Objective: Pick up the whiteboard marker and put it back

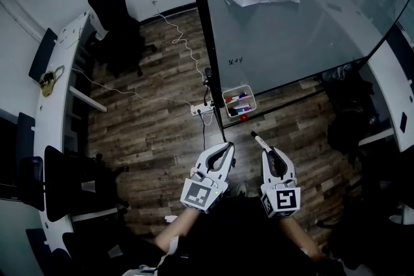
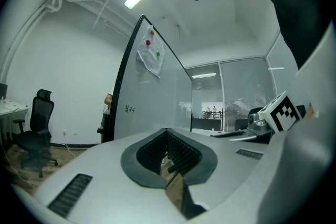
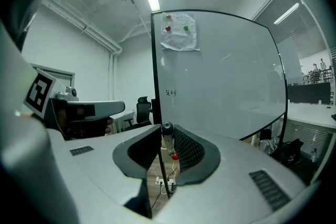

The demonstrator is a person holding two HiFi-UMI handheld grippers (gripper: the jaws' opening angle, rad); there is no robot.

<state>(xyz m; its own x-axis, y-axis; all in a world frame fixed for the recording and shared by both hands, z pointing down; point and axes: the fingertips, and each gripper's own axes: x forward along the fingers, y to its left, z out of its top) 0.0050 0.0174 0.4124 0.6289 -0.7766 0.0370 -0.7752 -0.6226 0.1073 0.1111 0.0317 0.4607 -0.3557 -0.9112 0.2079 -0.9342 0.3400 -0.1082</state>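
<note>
Now, right gripper point(image 1: 267, 153) around slim cylindrical whiteboard marker point(image 3: 167, 136); left gripper point(image 1: 228, 147) closed, empty.

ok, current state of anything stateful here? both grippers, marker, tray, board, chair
left gripper: fingers shut, nothing between them
right gripper: fingers shut on the whiteboard marker
whiteboard marker: held, out of the tray, sticking out past the fingertips towards the board
marker tray: at the board's foot, holds several markers
whiteboard: upright, mostly blank, small scribble, paper pinned at top
office chair: unoccupied
</note>
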